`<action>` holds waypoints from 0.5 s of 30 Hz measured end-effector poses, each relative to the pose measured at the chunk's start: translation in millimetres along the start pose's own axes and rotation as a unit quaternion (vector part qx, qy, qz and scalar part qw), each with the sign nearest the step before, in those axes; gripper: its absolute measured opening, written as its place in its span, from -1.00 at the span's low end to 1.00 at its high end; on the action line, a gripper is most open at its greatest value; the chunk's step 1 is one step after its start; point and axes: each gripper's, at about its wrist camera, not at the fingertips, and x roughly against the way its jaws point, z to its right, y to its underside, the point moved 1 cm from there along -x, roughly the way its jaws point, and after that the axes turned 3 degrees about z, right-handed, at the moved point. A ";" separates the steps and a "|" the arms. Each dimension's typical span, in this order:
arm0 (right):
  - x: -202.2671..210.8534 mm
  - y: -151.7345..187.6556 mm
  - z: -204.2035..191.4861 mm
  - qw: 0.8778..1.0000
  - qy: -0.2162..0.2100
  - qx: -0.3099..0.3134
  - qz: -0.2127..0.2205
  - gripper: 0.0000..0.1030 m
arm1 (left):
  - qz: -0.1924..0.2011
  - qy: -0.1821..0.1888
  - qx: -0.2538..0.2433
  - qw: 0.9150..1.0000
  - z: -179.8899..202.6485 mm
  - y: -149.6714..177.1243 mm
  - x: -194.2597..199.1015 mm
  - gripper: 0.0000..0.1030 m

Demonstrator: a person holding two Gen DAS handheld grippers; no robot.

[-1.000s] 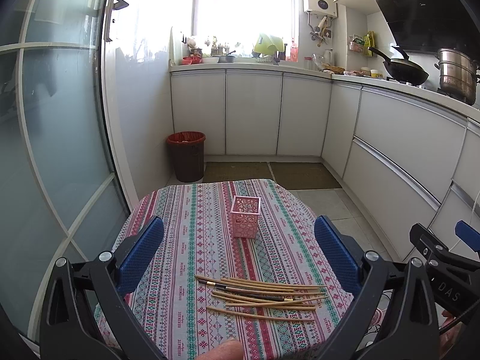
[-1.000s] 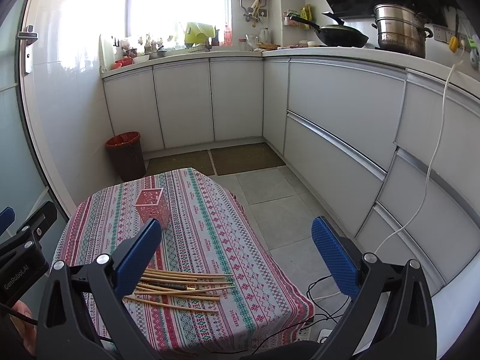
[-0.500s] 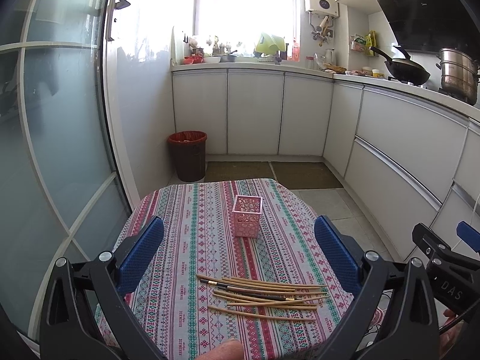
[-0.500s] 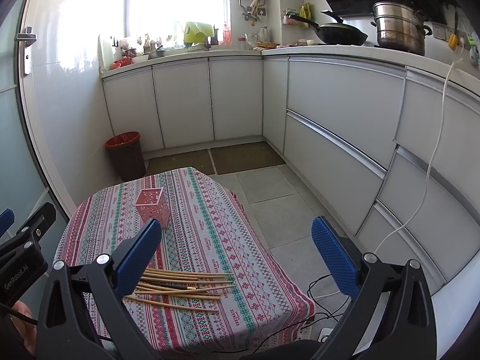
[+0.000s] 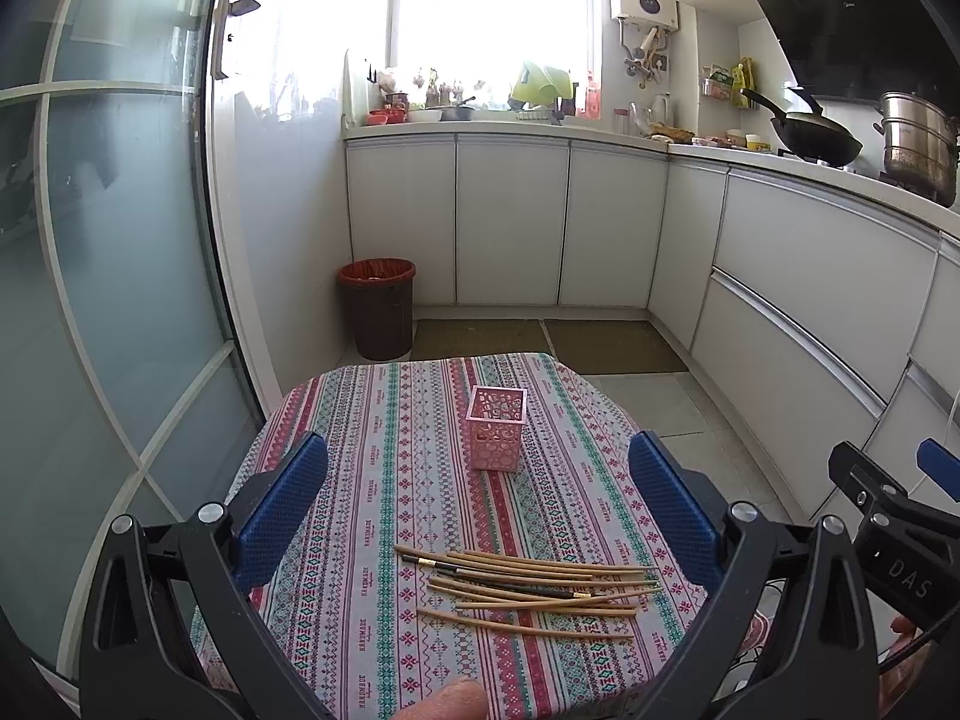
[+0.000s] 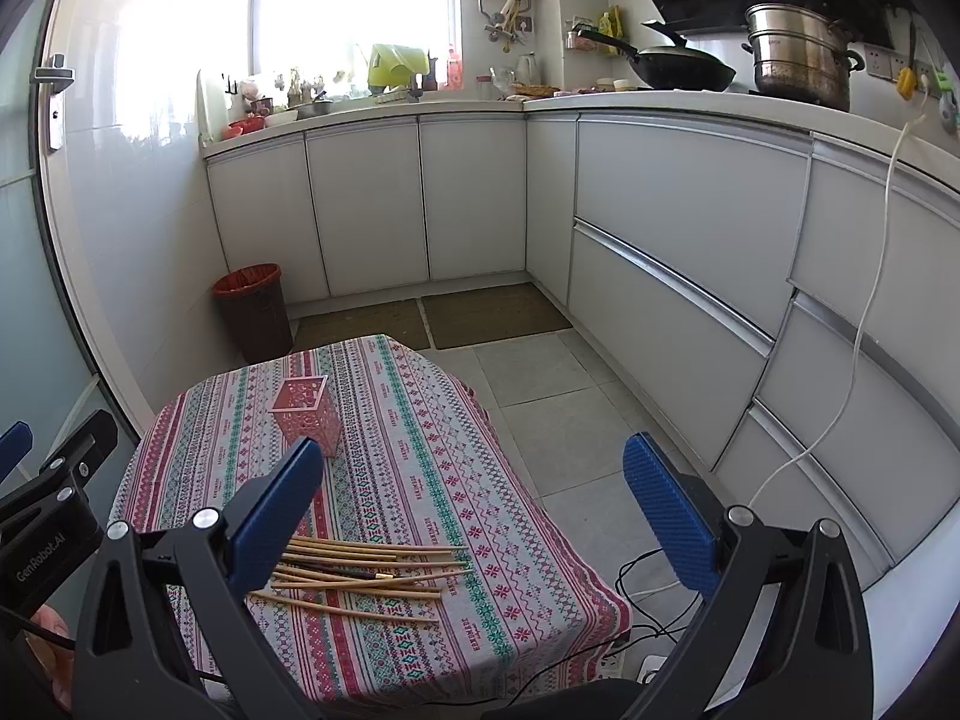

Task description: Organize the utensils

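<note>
Several wooden chopsticks [image 5: 534, 585] lie in a loose pile near the front of the table, with one dark chopstick among them; they also show in the right wrist view [image 6: 366, 576]. A pink perforated holder [image 5: 497, 437] stands upright mid-table, also in the right wrist view [image 6: 306, 414]. My left gripper [image 5: 477, 510] is open and empty, held above the pile. My right gripper [image 6: 471, 510] is open and empty, over the table's right edge, right of the pile.
The small table has a striped patterned cloth [image 5: 372, 480]. A red-lined bin [image 5: 377, 307] stands on the floor beyond it. White cabinets [image 6: 672, 252] run along the back and right. Cables [image 6: 654, 594] lie on the floor at right. A glass door [image 5: 108, 300] is at left.
Both grippers have risen or tilted very slightly; the scene is otherwise the same. Both stay open and empty.
</note>
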 end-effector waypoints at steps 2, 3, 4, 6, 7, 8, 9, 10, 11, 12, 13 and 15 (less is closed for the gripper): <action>-0.4 0.0 -0.5 1.000 0.000 0.002 -0.001 0.90 | -0.001 0.000 0.000 1.000 0.6 0.0 -0.2 0.87; -0.7 0.0 -0.6 1.000 0.000 0.002 -0.002 0.90 | -0.002 -0.001 0.000 1.000 0.9 0.1 -0.3 0.87; -1.0 0.1 -0.6 1.000 0.000 0.002 -0.003 0.90 | -0.002 -0.001 0.000 1.000 1.0 0.2 -0.6 0.87; -2.2 0.1 -0.6 1.000 -0.001 0.002 -0.004 0.90 | -0.004 -0.001 0.000 1.000 1.8 0.0 -1.3 0.87; -2.5 0.3 -0.6 1.000 0.000 0.002 -0.004 0.90 | -0.005 -0.001 -0.001 1.000 2.1 0.0 -1.7 0.87; -3.0 0.2 -0.6 1.000 0.000 0.002 -0.005 0.90 | -0.005 -0.001 -0.001 1.000 2.4 0.2 -2.1 0.87; -3.6 0.3 -0.5 1.000 0.000 0.001 -0.005 0.90 | -0.006 -0.001 -0.002 1.000 2.3 0.0 -2.2 0.87; -3.8 0.8 0.0 1.000 0.001 0.000 -0.005 0.90 | -0.007 -0.001 -0.002 1.000 2.5 0.4 -3.1 0.87; -4.3 0.8 0.5 1.000 0.001 -0.001 -0.006 0.90 | -0.008 0.000 -0.002 1.000 2.8 1.0 -5.0 0.87; -4.9 0.8 1.6 1.000 0.002 -0.002 -0.007 0.90 | -0.011 -0.001 -0.003 1.000 3.2 1.4 -6.8 0.87; -5.6 1.6 2.6 1.000 0.002 -0.005 -0.008 0.90 | -0.014 -0.003 -0.005 1.000 3.5 1.9 -9.8 0.87; -8.6 3.6 8.3 1.000 0.003 -0.018 -0.013 0.90 | -0.030 -0.007 -0.020 0.999 6.6 2.0 -22.3 0.87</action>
